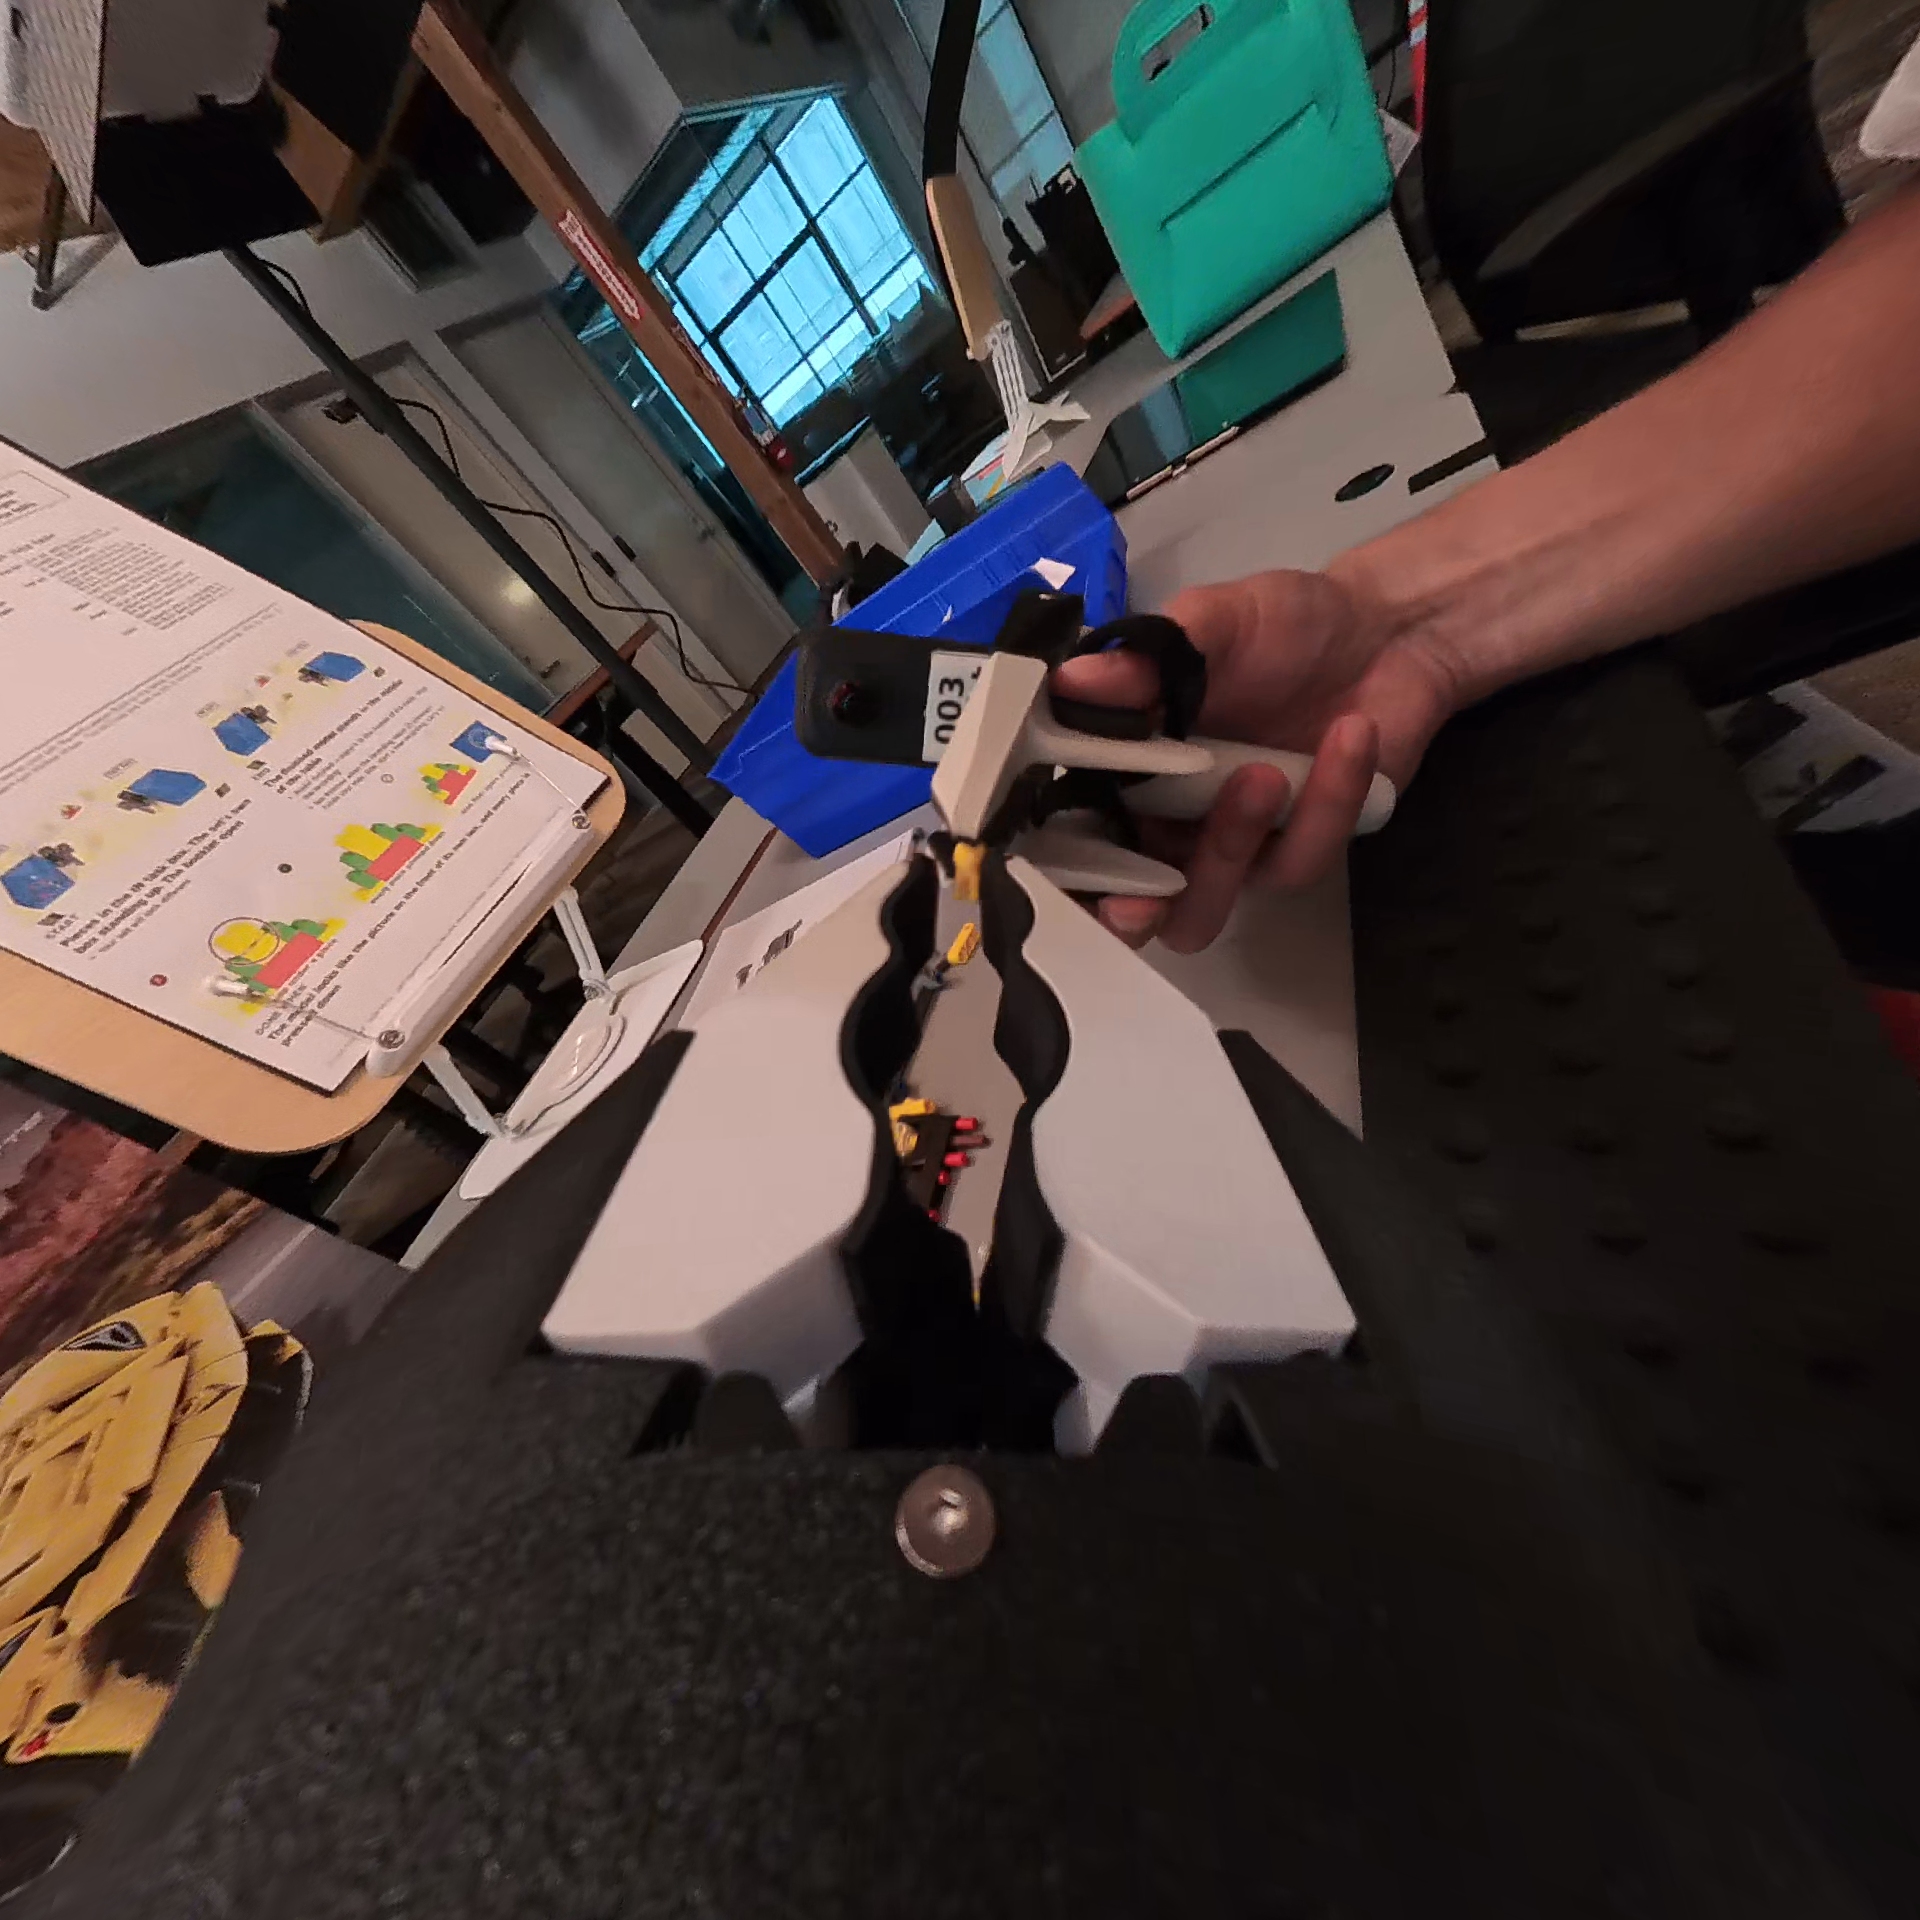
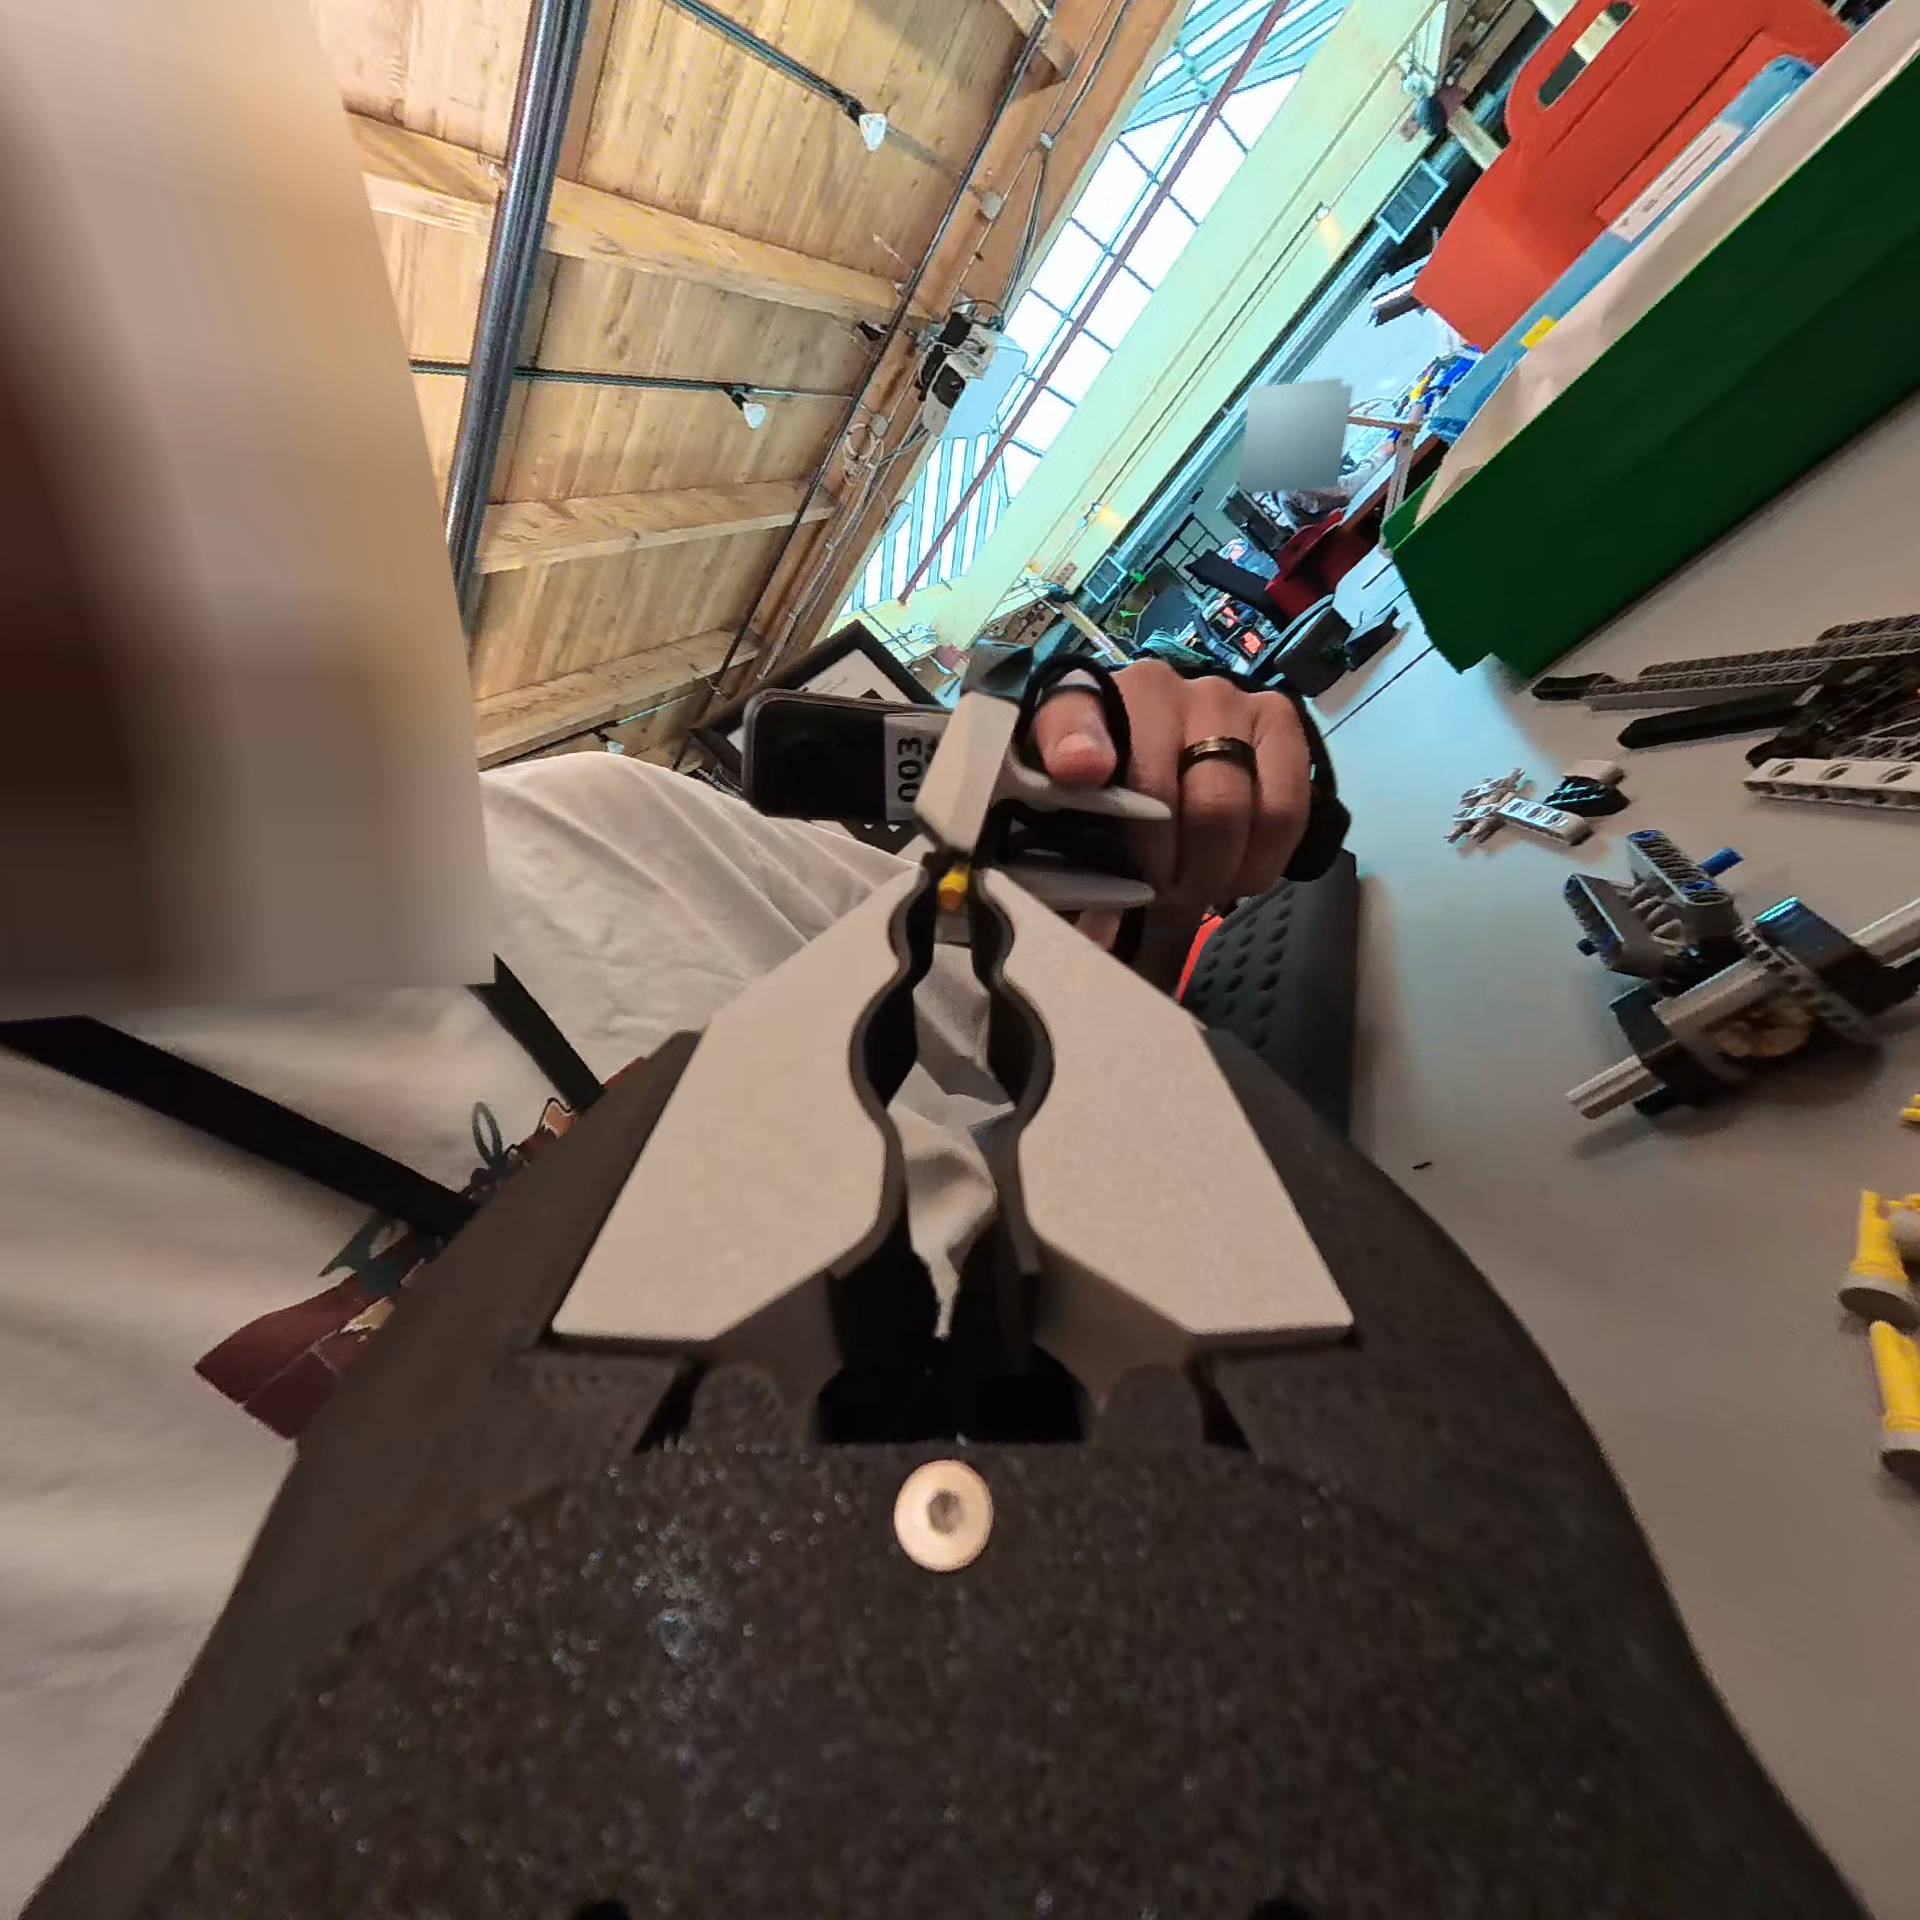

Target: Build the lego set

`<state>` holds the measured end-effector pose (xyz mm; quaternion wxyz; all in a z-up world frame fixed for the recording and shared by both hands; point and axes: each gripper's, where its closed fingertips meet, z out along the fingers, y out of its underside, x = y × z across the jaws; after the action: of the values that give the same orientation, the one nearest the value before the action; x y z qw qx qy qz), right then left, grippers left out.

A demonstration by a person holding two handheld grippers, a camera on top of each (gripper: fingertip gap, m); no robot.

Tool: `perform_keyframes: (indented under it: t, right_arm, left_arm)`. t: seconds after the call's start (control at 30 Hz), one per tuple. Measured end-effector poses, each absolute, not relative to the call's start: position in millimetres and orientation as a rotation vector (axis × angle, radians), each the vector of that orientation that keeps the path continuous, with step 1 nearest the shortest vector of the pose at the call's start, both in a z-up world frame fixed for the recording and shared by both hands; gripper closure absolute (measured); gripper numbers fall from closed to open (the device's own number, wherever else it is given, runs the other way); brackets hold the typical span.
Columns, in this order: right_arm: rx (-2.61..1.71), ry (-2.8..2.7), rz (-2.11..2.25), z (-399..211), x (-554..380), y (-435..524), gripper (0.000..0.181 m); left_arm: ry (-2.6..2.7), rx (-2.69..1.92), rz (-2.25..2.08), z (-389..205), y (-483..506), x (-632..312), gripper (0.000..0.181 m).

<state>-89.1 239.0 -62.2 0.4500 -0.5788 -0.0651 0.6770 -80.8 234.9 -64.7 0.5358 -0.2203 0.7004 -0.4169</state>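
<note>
Grippers meet tip to tip above the table, both nipping one small yellow piece, presumably to pass it across or turn it for a better hold. In its own view the left gripper is pinched on that piece; the right gripper likewise clamps it from the other side. Lifting it clear of the surface seems to give room to re-grip. Grey half-built assembly waits off to the side, well apart
</note>
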Motion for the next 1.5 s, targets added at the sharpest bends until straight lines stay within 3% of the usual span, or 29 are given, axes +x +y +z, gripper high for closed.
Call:
perform_keyframes:
  t: [0.6, 0.73, 0.87, 1.07, 1.5]
  right_arm:
    - [-1.438, -0.202, 1.716, -64, -90, 232, 0.176]
    - [-1.506, -0.196, 1.408, -62, -47, 234, 0.166]
    - [-1.914, -0.258, 0.688, -115, 15, 231, 0.166]
    - [-2.310, -0.481, 0.224, -183, 3, 220, 0.162]
    - [-2.453, -0.573, 0.200, -214, 5, 233, 0.169]
  left_arm:
    - [1.700, -0.439, -0.966, -69, 227, -78, 0.177]
    - [1.683, -0.529, -0.964, -74, 245, -61, 0.178]
    - [1.663, -0.816, -1.098, -89, 274, -33, 0.178]
    - [1.624, -0.893, -1.118, -103, 282, -20, 0.178]
    - [1.624, -0.868, -1.162, -97, 279, -40, 0.178]
